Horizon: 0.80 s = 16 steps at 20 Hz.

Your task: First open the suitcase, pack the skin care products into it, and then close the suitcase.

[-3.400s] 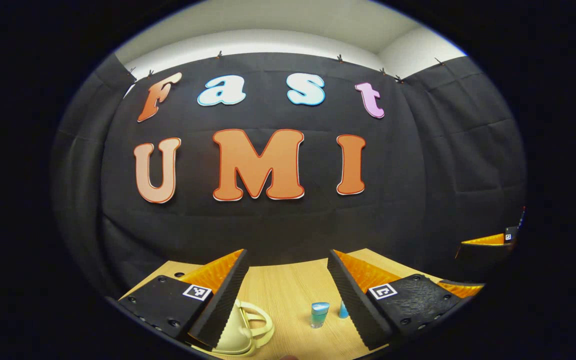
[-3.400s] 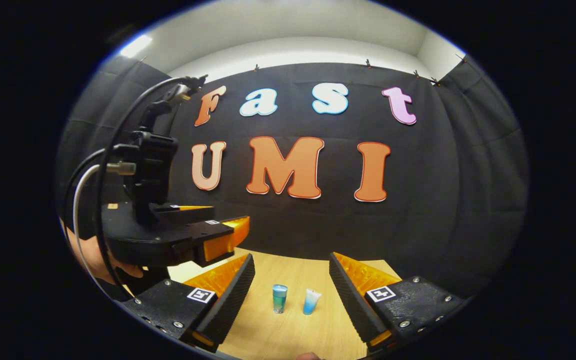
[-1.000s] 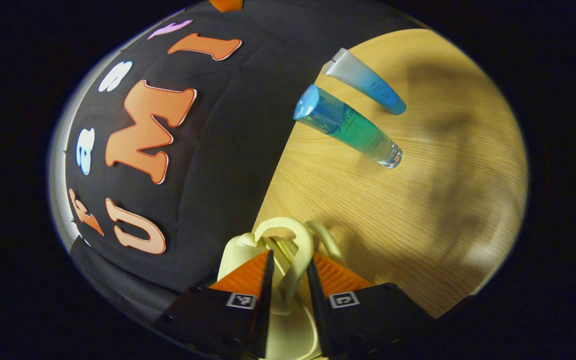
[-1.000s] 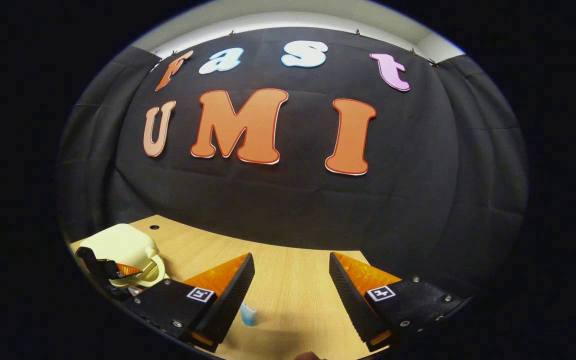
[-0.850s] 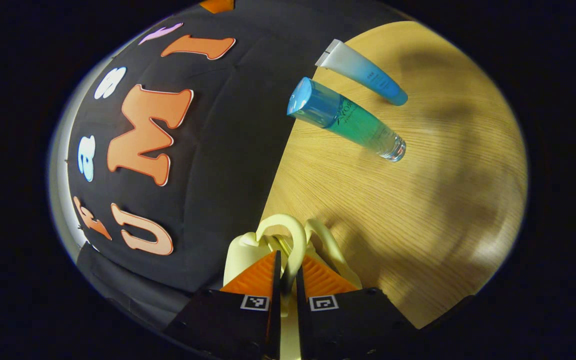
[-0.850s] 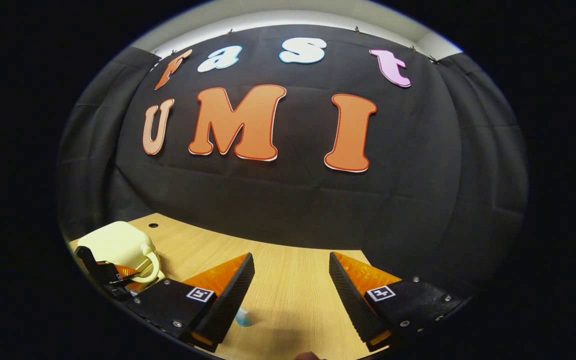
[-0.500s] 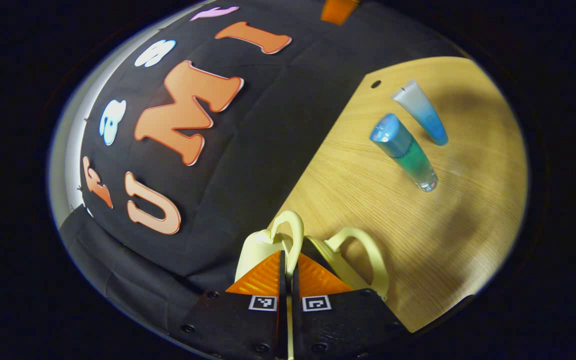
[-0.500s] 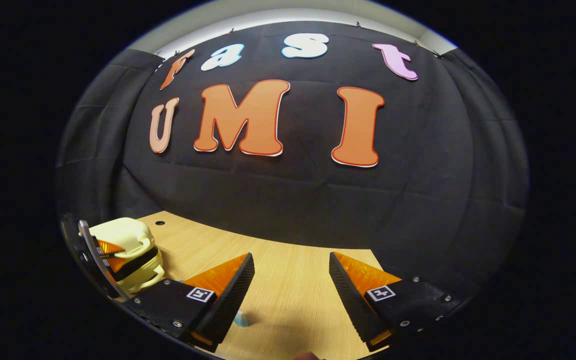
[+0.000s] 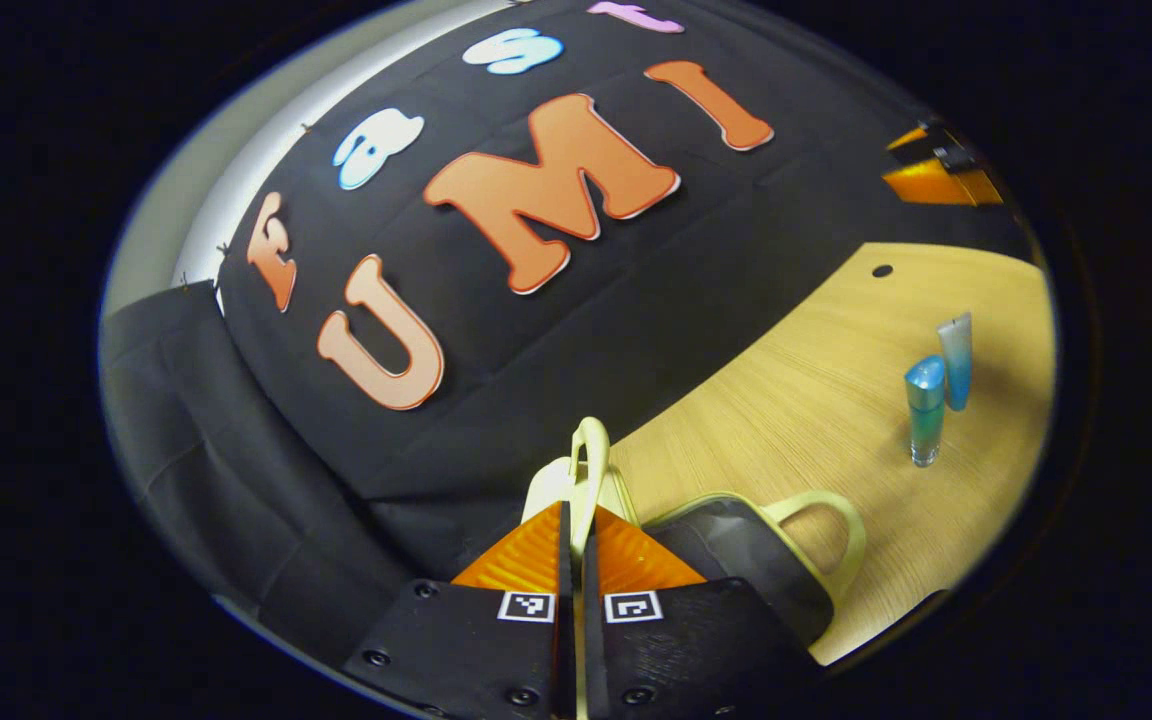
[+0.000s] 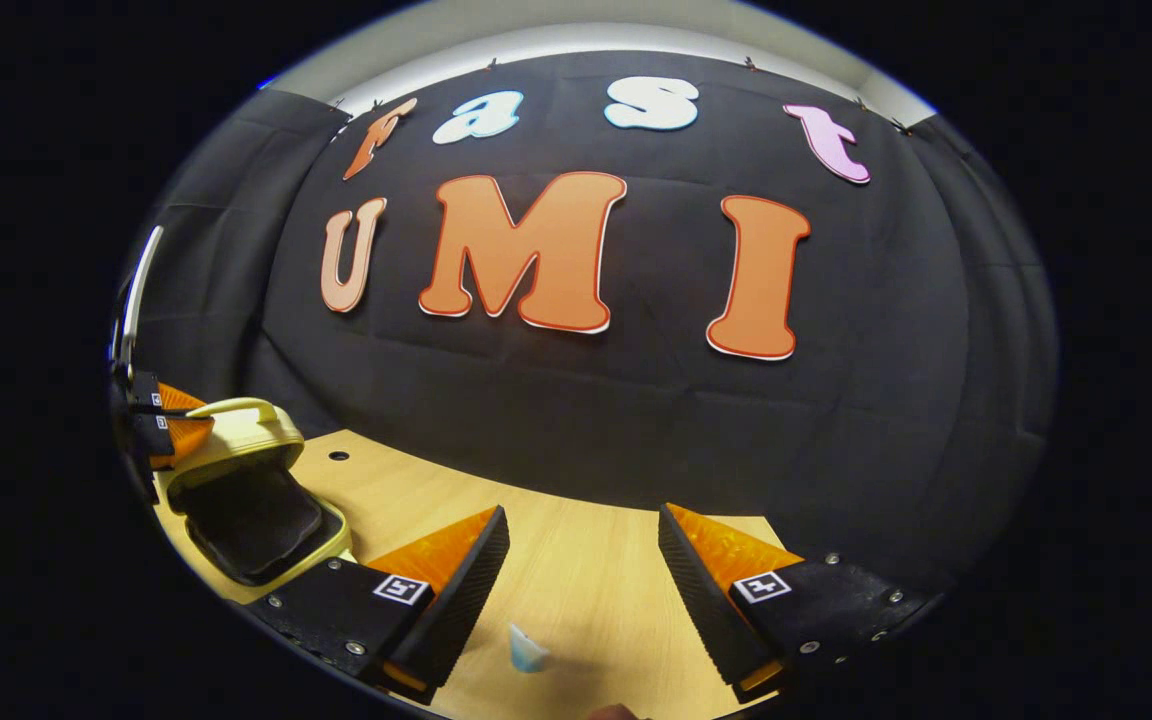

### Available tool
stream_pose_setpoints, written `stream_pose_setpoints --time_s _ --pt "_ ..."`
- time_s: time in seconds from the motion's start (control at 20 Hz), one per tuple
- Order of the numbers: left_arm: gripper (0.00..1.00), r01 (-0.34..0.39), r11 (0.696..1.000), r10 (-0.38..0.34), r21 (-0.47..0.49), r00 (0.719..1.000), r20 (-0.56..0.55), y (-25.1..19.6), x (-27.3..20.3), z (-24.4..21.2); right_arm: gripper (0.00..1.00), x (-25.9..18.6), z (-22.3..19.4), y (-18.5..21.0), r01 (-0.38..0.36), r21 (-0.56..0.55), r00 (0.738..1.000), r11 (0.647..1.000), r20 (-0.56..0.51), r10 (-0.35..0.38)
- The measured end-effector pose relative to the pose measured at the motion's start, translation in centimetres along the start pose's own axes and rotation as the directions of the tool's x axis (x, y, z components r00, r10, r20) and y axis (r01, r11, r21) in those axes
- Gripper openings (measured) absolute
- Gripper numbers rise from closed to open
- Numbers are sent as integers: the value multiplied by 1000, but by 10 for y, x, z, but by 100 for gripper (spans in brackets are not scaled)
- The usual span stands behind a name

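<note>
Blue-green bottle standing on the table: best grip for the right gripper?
Grip the bottle around mid-body, coming in level from the side with a finger on each flank. It stands upright, tall and slim, so it likely tips easily. The tube stands close behind it, so keep the fingers clear of that side.

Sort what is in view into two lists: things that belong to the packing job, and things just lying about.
Belongs to the job:
- suitcase, lid lifted
- suitcase handle, pinched by the left gripper
- blue-green bottle
- blue tube
- right gripper, fingers apart

Just there:
- wooden table
- black cloth wall
</note>
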<state>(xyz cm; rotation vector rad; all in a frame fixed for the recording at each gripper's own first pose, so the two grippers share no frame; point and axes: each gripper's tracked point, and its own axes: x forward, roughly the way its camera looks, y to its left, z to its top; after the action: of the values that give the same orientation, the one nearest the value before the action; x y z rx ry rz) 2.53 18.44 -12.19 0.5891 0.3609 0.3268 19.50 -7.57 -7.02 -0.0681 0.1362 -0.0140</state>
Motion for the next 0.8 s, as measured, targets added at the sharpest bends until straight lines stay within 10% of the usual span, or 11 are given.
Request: stream_pose_setpoints --time_s 0.3,0.8 --pt "4 -89 976 88 -198 996 -15 120 15 -41 95 7 32 16 63 -42 997 997 43 -62" --pt "4 -146 970 107 -197 975 -195 237 59 -193 95 -4 45 50 157 -82 987 984 32 -154"
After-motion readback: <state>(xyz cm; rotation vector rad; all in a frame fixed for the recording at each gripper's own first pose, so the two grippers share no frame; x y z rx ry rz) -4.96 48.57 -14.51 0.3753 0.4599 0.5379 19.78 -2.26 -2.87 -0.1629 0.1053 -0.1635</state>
